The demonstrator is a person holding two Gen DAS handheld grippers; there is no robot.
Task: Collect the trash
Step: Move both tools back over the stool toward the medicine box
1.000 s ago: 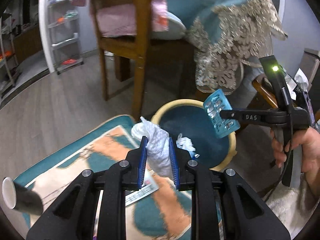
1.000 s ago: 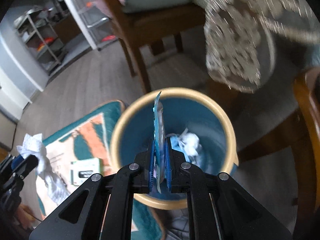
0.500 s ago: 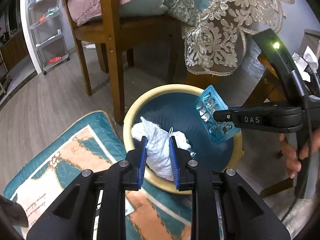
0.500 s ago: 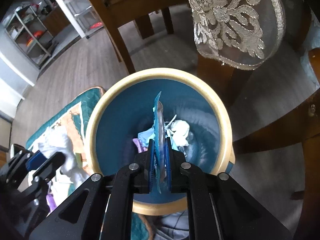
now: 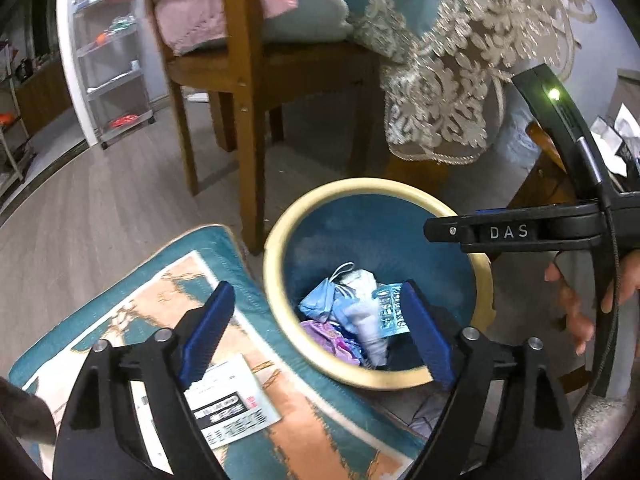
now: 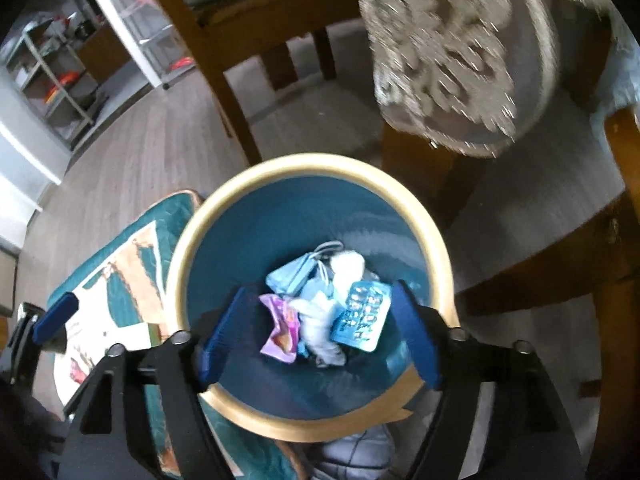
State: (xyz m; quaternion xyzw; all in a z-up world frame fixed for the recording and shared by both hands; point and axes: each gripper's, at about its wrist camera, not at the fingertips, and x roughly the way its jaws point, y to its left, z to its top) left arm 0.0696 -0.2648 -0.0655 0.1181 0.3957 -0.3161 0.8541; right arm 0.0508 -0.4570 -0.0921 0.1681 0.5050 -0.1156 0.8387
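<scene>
the fingers (image 5: 208,324) of the left gripper (image 5: 320,332) are spread wide with nothing between them, and they have just been opening. the right gripper (image 6: 316,332) is the same: its jaws have just been opening and hold nothing. both hang above a round bin (image 6: 304,164) with a cream rim and blue inside, standing on the floor beside a teal and orange rug (image 5: 280,420), probably so that released trash falls straight in. at the bin's bottom, a white crumpled tissue (image 6: 320,328) lies in the middle. a blue blister pack (image 6: 360,316) rests flat, touching the tissue's right side, its long axis running from lower left to upper right in the right wrist view. a purple wrapper (image 6: 280,328) and a blue face mask (image 6: 292,276) lie alongside. a printed paper slip (image 5: 228,400) is not yet collected and sits on the rug near the left gripper.
</scene>
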